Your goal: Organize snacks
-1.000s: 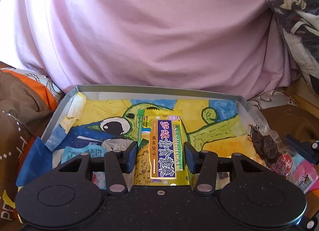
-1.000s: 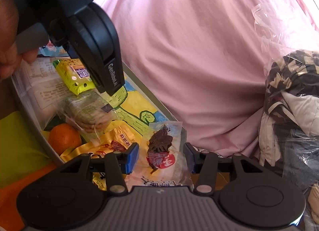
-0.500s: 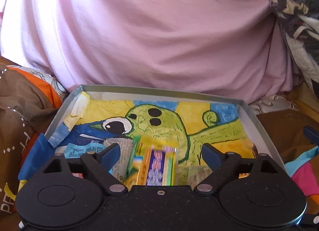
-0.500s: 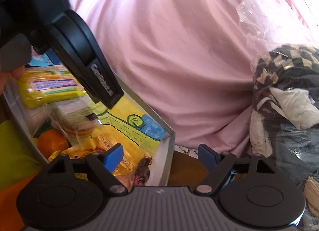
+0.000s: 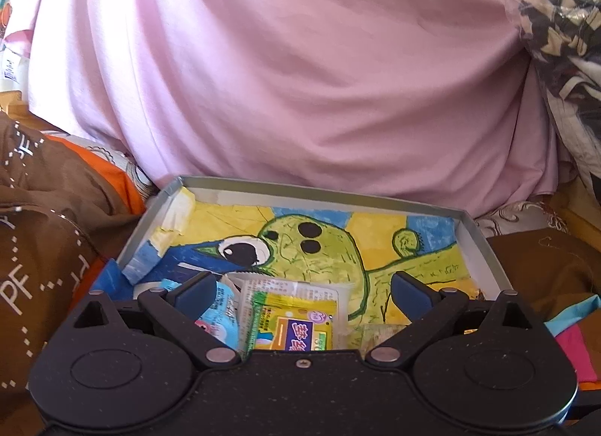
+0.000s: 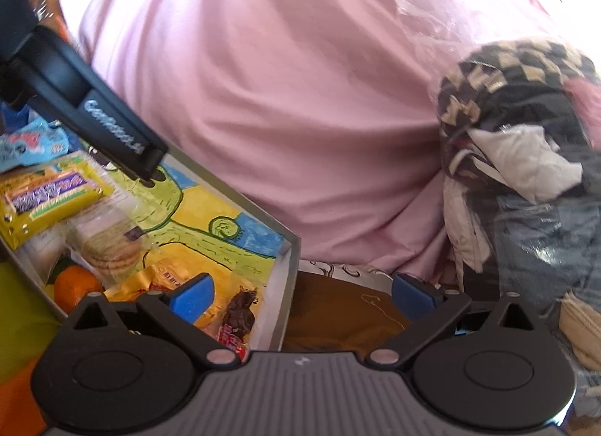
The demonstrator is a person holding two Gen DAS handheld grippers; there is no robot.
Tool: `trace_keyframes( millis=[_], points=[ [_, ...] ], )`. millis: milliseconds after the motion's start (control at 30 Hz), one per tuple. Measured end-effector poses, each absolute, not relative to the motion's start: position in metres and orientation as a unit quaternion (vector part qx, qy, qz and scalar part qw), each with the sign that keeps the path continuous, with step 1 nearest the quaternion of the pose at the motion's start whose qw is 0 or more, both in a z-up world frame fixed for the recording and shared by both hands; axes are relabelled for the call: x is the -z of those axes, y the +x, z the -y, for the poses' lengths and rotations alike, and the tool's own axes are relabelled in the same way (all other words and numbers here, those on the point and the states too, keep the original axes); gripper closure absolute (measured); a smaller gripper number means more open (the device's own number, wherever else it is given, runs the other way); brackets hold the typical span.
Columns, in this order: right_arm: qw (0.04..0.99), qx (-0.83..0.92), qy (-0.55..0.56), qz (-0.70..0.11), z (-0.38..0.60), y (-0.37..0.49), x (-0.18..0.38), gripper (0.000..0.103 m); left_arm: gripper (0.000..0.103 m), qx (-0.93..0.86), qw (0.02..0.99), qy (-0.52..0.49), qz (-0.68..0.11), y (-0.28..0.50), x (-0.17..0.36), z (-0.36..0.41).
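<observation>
Lying flat in the shallow grey tray (image 5: 484, 248) with a painted green-creature floor, the yellow snack packet with a purple label (image 5: 296, 327) sits below and between the wide-spread, empty jaws of the left gripper (image 5: 304, 295). Right gripper (image 6: 304, 295): jaws wide, empty, straddling the tray's right wall; clear-wrapped dark dried-fruit snack (image 6: 240, 314) just inside, near its left finger.
</observation>
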State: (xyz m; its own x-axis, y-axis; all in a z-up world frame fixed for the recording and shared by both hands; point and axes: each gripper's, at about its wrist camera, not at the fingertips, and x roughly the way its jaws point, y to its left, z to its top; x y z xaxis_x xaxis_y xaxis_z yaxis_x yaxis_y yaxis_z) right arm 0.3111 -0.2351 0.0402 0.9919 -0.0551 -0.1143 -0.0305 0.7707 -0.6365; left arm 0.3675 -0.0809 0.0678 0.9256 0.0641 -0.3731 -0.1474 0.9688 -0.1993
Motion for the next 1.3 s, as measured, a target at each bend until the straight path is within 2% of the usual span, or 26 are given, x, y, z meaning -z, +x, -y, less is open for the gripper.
trace_keyframes(
  millis=[533,1067,1300],
  points=[
    [0.959,-0.003,-0.273,-0.072,0.244,0.284,-0.069,0.0,0.002,-0.053,0.976,-0.111,-0.182,0.331,-0.084,0.073],
    [0.988,-0.023,-0.099,-0.114,0.256,0.265,-0.095,0.0,0.001,-0.043,0.972,-0.118,-0.197,0.289,-0.09,0.045],
    [0.99,-0.029,-0.088,-0.11,0.252,0.249,-0.094,0.0,0.001,-0.033,0.976,-0.097,-0.19,0.272,-0.092,0.036]
  ],
)
